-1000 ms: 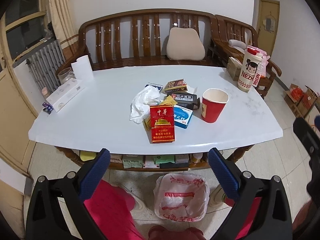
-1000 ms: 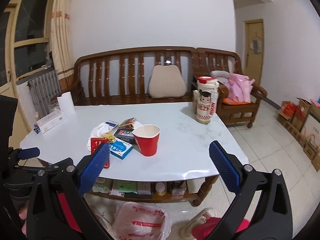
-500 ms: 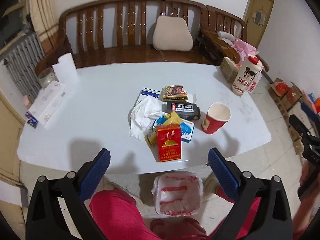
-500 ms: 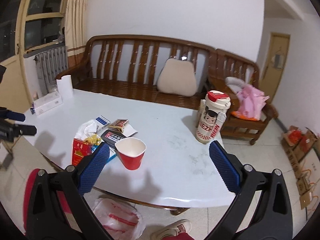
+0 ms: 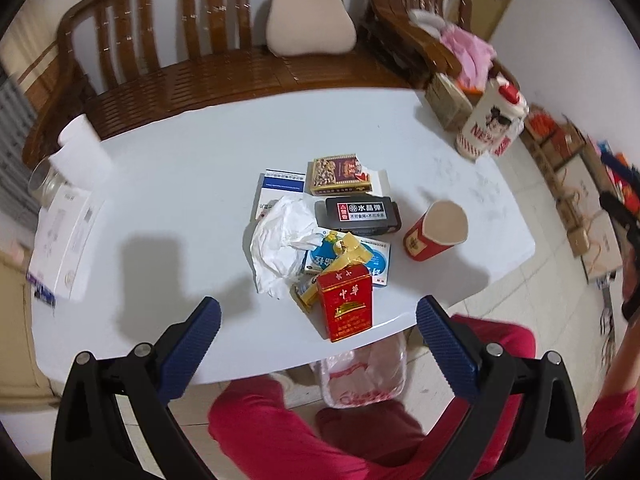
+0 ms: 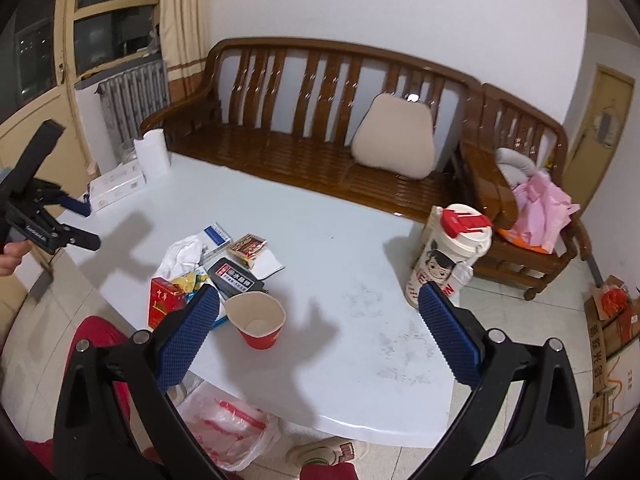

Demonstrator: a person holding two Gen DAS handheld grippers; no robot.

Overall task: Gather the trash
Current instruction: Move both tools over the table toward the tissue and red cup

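Now both grippers hover empty, left gripper (image 5: 318, 326) and right gripper (image 6: 320, 314), fingers spread wide; red cigarette pack (image 5: 347, 304), crumpled white tissue (image 5: 280, 236) and red paper cup (image 6: 258, 320) sit mid white tabletop (image 5: 180, 168); translucent plastic trash bag (image 5: 362, 376) waits on the floor below.

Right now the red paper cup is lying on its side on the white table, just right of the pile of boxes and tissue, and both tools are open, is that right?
Not quite. The red paper cup stands upright with its open mouth up, as the right wrist view shows. The rest holds: it sits on the white table, right of the pile of boxes and tissue, and the left tool and right tool are both open.
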